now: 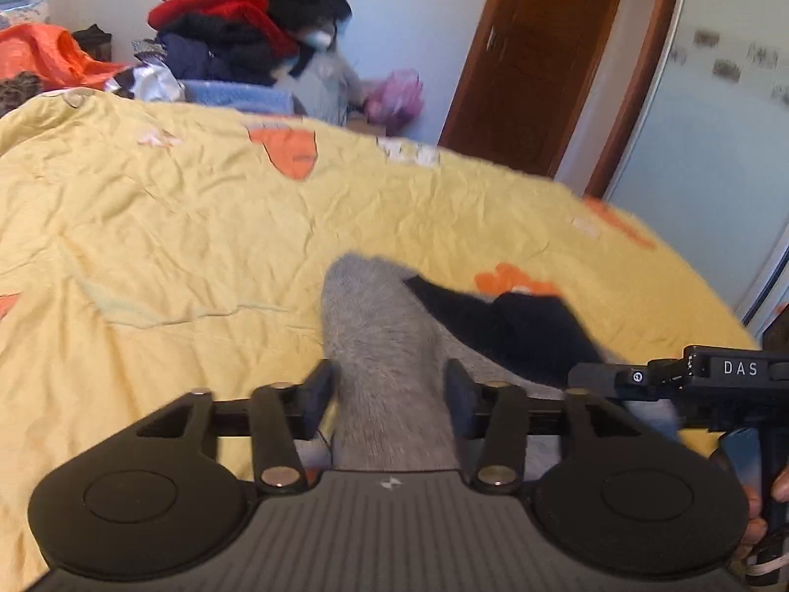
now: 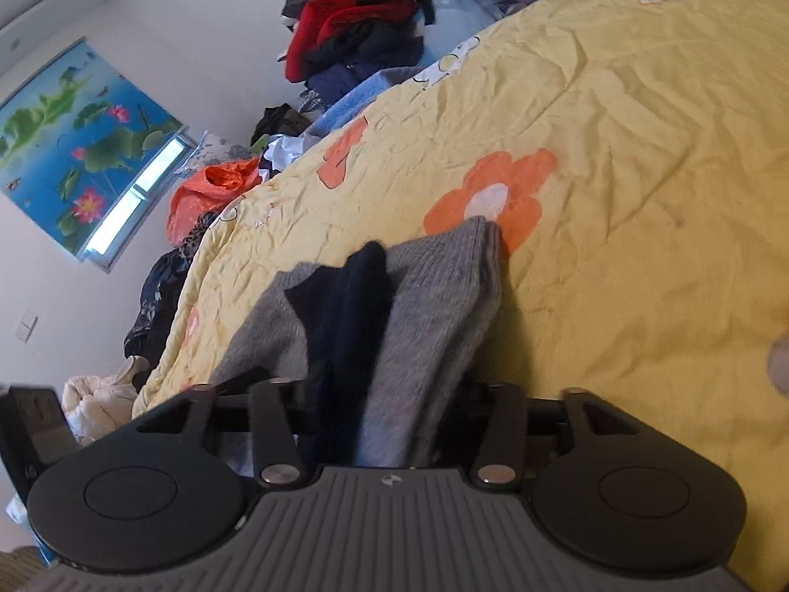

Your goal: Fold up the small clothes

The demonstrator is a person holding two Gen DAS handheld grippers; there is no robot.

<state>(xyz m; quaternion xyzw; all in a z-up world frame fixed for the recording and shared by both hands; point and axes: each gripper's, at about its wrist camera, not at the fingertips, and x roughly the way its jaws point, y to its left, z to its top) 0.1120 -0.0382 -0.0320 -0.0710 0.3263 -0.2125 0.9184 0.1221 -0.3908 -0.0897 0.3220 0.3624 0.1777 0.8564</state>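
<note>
While both the left hand-held gripper and right hand-held gripper pinch the grey sock above the near bed, the loose dark sock could slip off if jerked.

Grey knitted garment, small, fuzzy-surfaced, with a dark navy section laid across it. Seen draped lengthwise over a yellow floral bedspread; in the right wrist view the grey layers are shown stacked, edges aligned.
</note>
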